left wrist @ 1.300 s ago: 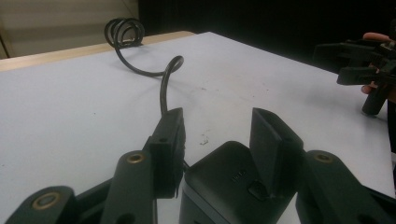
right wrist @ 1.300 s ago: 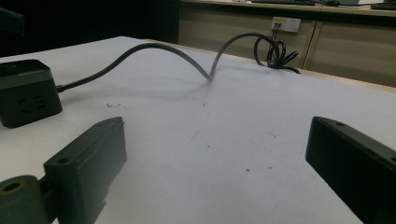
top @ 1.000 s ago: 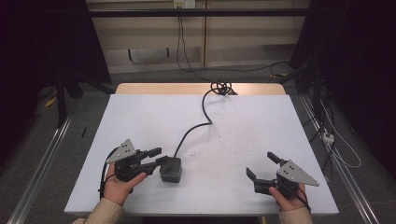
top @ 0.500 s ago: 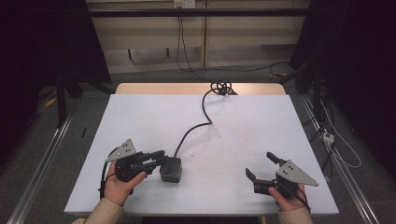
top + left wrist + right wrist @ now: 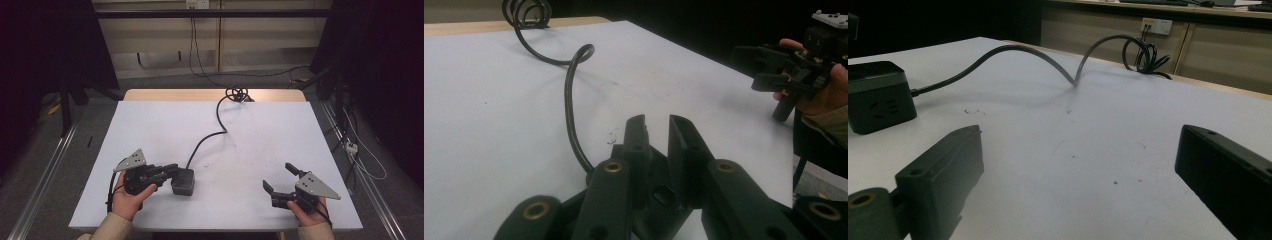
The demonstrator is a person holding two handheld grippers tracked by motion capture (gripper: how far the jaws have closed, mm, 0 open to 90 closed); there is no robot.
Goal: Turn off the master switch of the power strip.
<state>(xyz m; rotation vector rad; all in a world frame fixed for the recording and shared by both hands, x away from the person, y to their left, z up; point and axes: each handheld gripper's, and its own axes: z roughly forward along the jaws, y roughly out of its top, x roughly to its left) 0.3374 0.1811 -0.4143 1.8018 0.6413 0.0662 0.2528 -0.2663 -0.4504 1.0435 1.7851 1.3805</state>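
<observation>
A black socket cube (image 5: 183,182) (image 5: 878,95) sits near the front left of the white table (image 5: 270,125), and its black cable (image 5: 210,140) (image 5: 569,100) (image 5: 1038,52) snakes toward the far edge. My left gripper (image 5: 172,169) (image 5: 656,122) lies at the cube's left side with its tips against the cube's near corner. Its jaws have just been closing and stand a narrow slit apart, with bare table showing between the tips and nothing held. My right gripper (image 5: 279,176) (image 5: 1080,145) stands wide open at the front right, empty; it is also in the left gripper view (image 5: 754,65).
The cable ends in a coil (image 5: 237,93) (image 5: 1145,52) at the table's far wooden edge. A wall outlet (image 5: 1155,25) sits on the cabinet behind. Metal rails run along the floor on both sides of the table. White surface lies between the two grippers.
The left gripper's jaws have drawn together from clearly spread to nearly touching beside the cube. Both hands and the cube stay in place.
</observation>
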